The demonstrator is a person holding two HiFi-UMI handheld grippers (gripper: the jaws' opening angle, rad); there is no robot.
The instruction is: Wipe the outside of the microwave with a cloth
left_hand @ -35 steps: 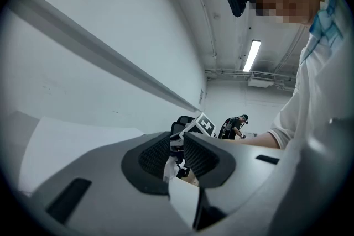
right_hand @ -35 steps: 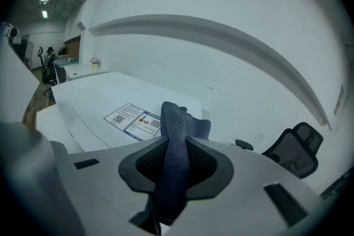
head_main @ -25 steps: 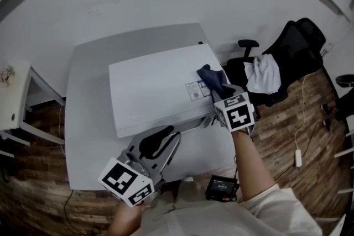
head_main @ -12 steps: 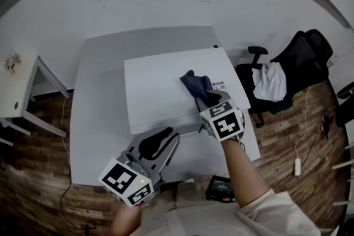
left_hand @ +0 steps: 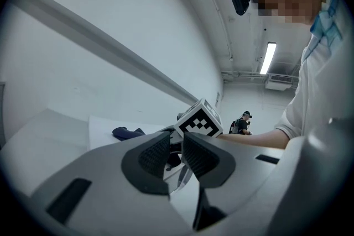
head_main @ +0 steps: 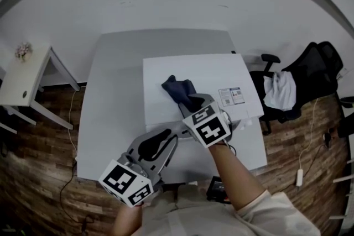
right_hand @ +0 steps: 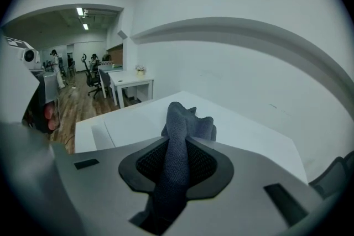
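In the right gripper view, we see the right gripper (right_hand: 177, 149) with its jaws clamped on a dark blue cloth (right_hand: 185, 124). The fabric fills the gap between the two black pads and bunches up beyond the tips. In the head view this gripper (head_main: 193, 102) sits at the centre of the frame, and the cloth (head_main: 178, 90) rests on the flat white top of the microwave (head_main: 215, 72), left of the middle of that top and near its left edge. To the right of the cloth the top is bare as far as a small label (head_main: 232, 95) near the right edge.

The left gripper (left_hand: 176, 152) has its jaws a narrow gap apart, with nothing between them. In the head view it (head_main: 157, 143) hangs at the lower centre, over the grey table (head_main: 116, 96), in front of the microwave's front edge and just beside the right gripper.

Left of the microwave the table shows a wide bare strip. A white wall runs behind its far edge. An office chair (head_main: 315, 69) stands at the right and a small white side table (head_main: 22, 83) at the left, both well apart from the microwave.
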